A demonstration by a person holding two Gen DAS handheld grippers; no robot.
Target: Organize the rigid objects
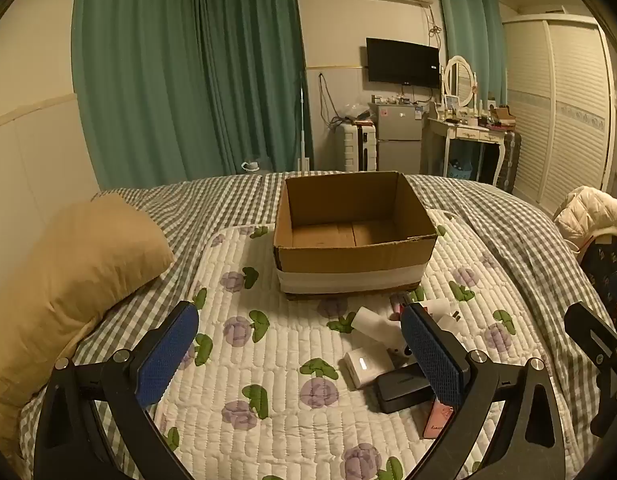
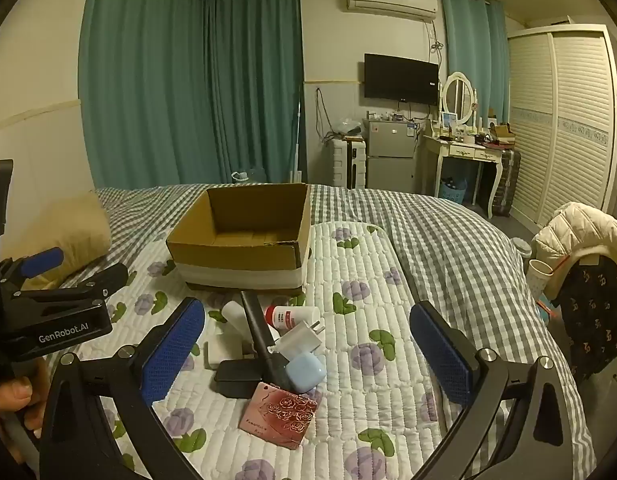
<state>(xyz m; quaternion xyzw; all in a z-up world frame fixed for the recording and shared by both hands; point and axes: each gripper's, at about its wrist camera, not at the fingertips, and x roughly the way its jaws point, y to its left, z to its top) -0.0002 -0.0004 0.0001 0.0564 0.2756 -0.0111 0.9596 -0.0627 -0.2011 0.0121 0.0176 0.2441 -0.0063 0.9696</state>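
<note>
A: What lies on the bed, left to right?

B: A tan pillow at far left. The left gripper hovers with jaws spread apart, gripping nothing. Mid-bed stands an open cardboard box; as far as its visible floor shows, nothing is inside. Just near of it, a heap: white bottle, white plug, black case, black stick, pale blue case, pink rose-patterned card. The right gripper hangs above the heap, jaws released.

A: How far along?

B: Seemingly at the start; every item is left to box.
</note>
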